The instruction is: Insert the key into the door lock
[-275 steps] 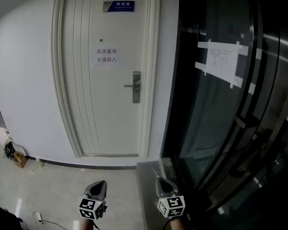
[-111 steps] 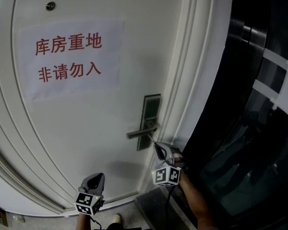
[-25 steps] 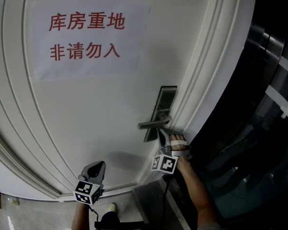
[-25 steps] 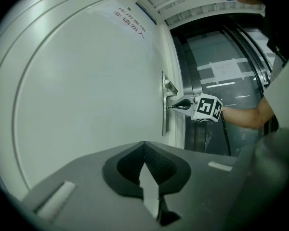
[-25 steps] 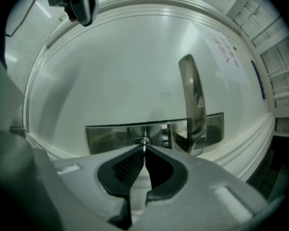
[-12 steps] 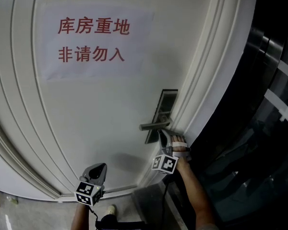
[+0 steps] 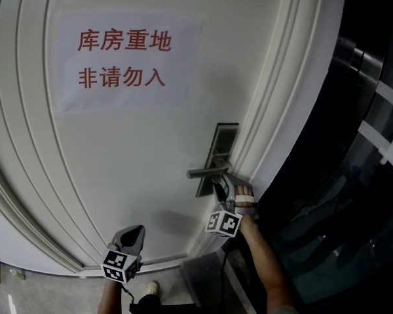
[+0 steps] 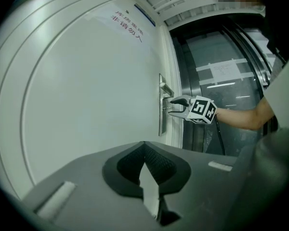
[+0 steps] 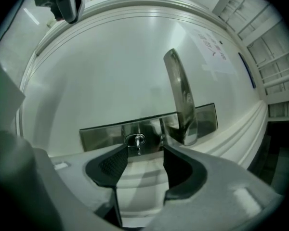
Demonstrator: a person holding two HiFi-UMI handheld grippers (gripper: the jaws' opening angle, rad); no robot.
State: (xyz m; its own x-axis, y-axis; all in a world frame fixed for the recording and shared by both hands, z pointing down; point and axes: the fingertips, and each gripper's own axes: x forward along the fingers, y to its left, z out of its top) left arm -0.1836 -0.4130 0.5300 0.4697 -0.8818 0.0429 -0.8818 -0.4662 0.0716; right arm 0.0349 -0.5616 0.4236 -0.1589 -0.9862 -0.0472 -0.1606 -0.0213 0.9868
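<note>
The white door (image 7: 118,149) carries a metal lock plate (image 7: 224,139) with a lever handle (image 7: 206,172). In the right gripper view a small key (image 9: 136,141) stands in the keyhole of the lock plate (image 9: 101,131), below the handle (image 9: 180,95). My right gripper (image 9: 144,151) is level at the plate. Its jaws are opening and stand wide, and the key is just ahead of them, untouched. From the head view this right gripper (image 7: 221,187) sits right under the handle. My left gripper (image 7: 134,231) hangs lower left, shut, with nothing held.
A paper sign with red characters (image 7: 121,61) is stuck on the door above the lock. The moulded door frame (image 7: 275,110) runs just right of the plate. Dark glass panels (image 7: 360,175) fill the right side. A person's forearm (image 7: 262,254) reaches up behind the right gripper.
The right gripper's jaws have spread apart and let go of the key, which stays in the lock. Both hands have hardly moved.
</note>
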